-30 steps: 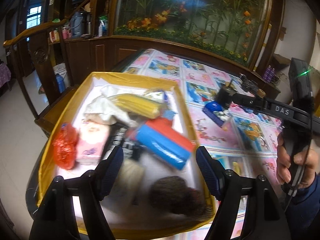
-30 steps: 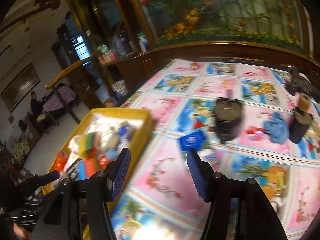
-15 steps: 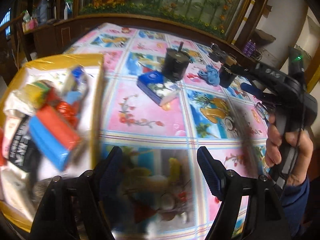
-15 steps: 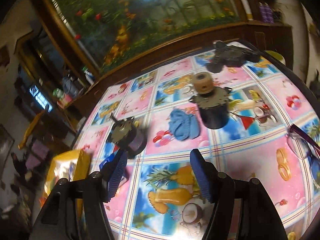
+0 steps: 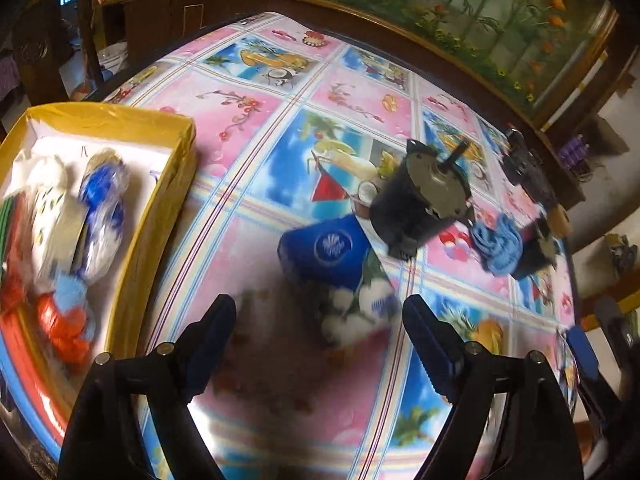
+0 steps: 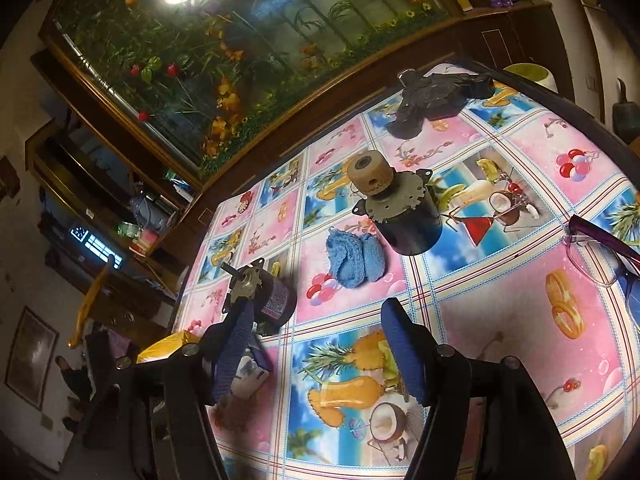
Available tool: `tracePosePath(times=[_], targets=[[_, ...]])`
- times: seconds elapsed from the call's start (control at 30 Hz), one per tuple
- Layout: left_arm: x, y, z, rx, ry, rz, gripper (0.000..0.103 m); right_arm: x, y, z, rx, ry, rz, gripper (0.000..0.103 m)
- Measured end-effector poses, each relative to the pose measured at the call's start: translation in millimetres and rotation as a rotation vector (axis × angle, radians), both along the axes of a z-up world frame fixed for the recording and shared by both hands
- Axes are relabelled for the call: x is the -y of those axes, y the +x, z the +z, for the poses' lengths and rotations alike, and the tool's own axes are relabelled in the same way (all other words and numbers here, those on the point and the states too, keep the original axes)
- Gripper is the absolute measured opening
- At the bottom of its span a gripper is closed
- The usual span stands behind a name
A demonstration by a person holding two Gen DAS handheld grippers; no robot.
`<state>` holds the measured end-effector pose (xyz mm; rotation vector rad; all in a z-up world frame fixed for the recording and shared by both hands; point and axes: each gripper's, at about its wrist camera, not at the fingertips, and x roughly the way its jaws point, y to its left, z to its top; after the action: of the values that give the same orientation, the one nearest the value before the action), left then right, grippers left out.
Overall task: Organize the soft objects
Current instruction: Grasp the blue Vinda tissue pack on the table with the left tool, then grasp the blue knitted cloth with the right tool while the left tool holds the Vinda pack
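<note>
The blue tissue pack (image 5: pixel 332 256) is lying on the worktop (image 5: pixel 280 380) just ahead of the left gripper (image 5: pixel 318 354), a little above the gap between its fingers (image 5: pixel 208 344) in the left wrist view. Its long axis is running obliquely, from upper left down to lower right, so it is not squared to the gap. The fingers are being held spread, having just been opening further, and nothing is being held between them. The pack is blurred, so its exact edges cannot be told.

The blue knitted cloth (image 6: pixel 354 258) is lying ahead of the right gripper (image 6: pixel 318 354), further off than the pack is from the left one, and slightly to the left of the gap's centre. The right fingers (image 6: pixel 404 356) are also being held apart and empty, having been opening within the last second.

The left hand is judged nearer to its target. A roll of the wrist is probably being called for, so that the pack's short side is spanned.

A dark motor (image 5: pixel 420 208) is standing just beyond the pack, nearly touching its far corner, and could be knocked in a deep reach. A second motor (image 6: pixel 400 208) with a tan pulley is standing just beside the cloth. Spectacles (image 6: pixel 600 252) are lying well to the right.

The yellow box (image 5: pixel 160 216), already partly filled with soft packets, is sitting to the left of the pack.
</note>
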<state>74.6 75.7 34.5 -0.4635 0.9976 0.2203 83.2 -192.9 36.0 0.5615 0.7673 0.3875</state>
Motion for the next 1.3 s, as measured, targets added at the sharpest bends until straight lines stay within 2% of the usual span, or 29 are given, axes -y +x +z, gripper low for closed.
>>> tracePosePath(times=[0.2, 0.3, 0.37, 0.4, 0.43, 0.63, 0.7, 0.83, 0.9, 1.13, 1.3], targets=[[7.6, 28.4, -17.4, -0.034, 0.004, 0.016, 0.085, 3.9, -3.2, 5.6, 0.022, 0.008, -0.016, 0.072], [14.8, 31.7, -15.0, 0.001, 0.048, -0.003, 0.085, 5.7, -3.0, 6.1, 0.021, 0.014, -0.018, 0.072], [14.4, 30.3, -15.3, 0.020, 0.063, -0.003, 0.080, 6.1, -2.7, 6.2, 0.024, 0.008, -0.023, 0.072], [14.0, 29.3, -16.3, 0.022, 0.072, -0.001, 0.066, 5.8, -2.6, 6.2, 0.024, 0.002, -0.025, 0.072], [14.5, 28.0, -16.4, 0.027, 0.092, -0.006, 0.060, 5.9, -2.3, 5.9, 0.023, 0.001, -0.027, 0.072], [15.7, -3.6, -17.4, 0.059, 0.081, -0.044, 0.059, 7.9, -0.8, 3.1, 0.014, -0.020, -0.043, 0.072], [23.8, -25.5, -17.5, 0.066, 0.082, -0.098, 0.059, 9.2, -0.1, 2.2, 0.012, -0.030, -0.051, 0.072], [39.4, -63.9, -18.7, 0.084, 0.128, -0.208, 0.060, 9.3, 2.4, -1.2, 0.004, -0.049, -0.064, 0.072], [42.6, -74.5, -20.9, 0.110, 0.182, -0.230, 0.060, 6.1, 3.3, -3.4, 0.006, -0.070, -0.063, 0.072], [43.3, -77.9, -22.2, 0.145, 0.180, -0.259, 0.060, -18.8, 11.2, -13.8, 0.029, -0.199, -0.029, 0.070], [43.9, -77.5, -22.4, 0.152, 0.172, -0.267, 0.060, -41.1, 28.8, -22.2, 0.003, -0.295, -0.028, 0.068]])
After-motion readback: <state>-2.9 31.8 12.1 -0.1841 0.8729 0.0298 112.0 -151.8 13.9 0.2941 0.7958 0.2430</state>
